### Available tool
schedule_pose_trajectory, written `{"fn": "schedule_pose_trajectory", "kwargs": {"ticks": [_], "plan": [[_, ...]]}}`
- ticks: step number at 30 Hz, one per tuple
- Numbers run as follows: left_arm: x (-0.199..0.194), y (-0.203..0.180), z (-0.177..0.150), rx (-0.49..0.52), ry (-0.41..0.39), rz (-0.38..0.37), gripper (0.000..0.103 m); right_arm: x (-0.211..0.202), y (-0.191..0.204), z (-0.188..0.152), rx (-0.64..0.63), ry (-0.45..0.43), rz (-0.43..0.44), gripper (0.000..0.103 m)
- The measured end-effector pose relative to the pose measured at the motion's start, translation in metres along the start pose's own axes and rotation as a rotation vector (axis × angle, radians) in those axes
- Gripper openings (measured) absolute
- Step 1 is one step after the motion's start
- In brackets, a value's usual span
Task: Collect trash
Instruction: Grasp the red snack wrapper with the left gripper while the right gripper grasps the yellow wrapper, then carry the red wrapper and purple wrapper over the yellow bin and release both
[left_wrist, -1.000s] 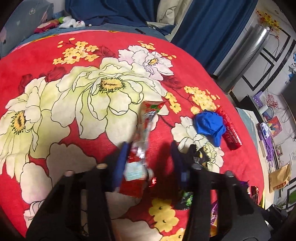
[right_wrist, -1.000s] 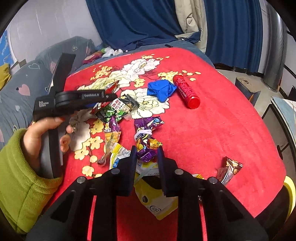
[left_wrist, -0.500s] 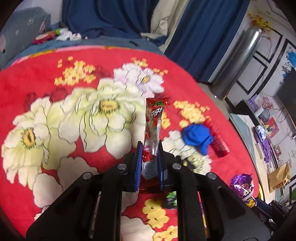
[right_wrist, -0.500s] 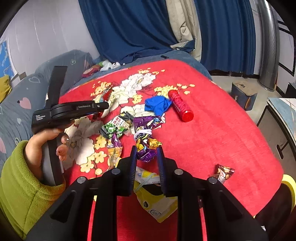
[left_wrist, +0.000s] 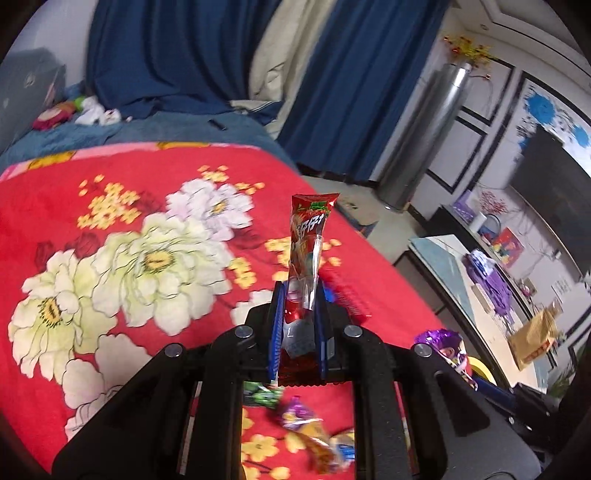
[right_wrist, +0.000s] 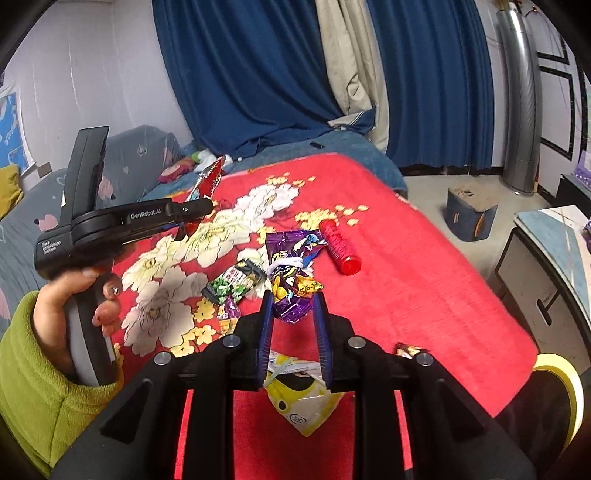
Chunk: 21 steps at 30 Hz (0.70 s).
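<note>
My left gripper (left_wrist: 299, 291) is shut on a long red snack wrapper (left_wrist: 308, 236) and holds it upright above the red floral blanket (left_wrist: 110, 221). In the right wrist view the left gripper (right_wrist: 199, 210) shows at the left with the red wrapper (right_wrist: 207, 181) sticking up from it. My right gripper (right_wrist: 293, 299) is shut on a purple wrapper (right_wrist: 291, 266), lifted above the blanket (right_wrist: 406, 288). A green-black wrapper (right_wrist: 236, 282), a yellow packet (right_wrist: 306, 395) and a small brown wrapper (right_wrist: 406, 349) lie on the blanket.
A red tube (right_wrist: 338, 247) lies on the blanket beyond the purple wrapper. A yellow-rimmed bin (right_wrist: 557, 380) sits at the bed's right corner. A low table (right_wrist: 554, 240) and a small box (right_wrist: 471, 214) stand on the floor to the right. More wrappers (left_wrist: 314, 432) lie under my left gripper.
My left gripper closed on the red wrapper and lifted it off the blanket, swinging right. My right gripper rose with the purple wrapper still in it.
</note>
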<state>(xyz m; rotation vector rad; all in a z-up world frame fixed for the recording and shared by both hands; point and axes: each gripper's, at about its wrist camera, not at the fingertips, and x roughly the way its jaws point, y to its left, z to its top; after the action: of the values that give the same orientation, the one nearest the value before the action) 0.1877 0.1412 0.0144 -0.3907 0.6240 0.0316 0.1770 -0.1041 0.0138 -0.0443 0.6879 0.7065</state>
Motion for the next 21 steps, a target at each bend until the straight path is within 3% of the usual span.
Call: {"fn": "schedule_pose_trajectory", "kwargs": {"ticks": [21], "plan": [[-0.019, -0.093, -0.02, 0.2, -0.009, -0.131, 0.009, -0.073, -0.047, -0.012, 0.092, -0.103, -0.109, 0.021]]}}
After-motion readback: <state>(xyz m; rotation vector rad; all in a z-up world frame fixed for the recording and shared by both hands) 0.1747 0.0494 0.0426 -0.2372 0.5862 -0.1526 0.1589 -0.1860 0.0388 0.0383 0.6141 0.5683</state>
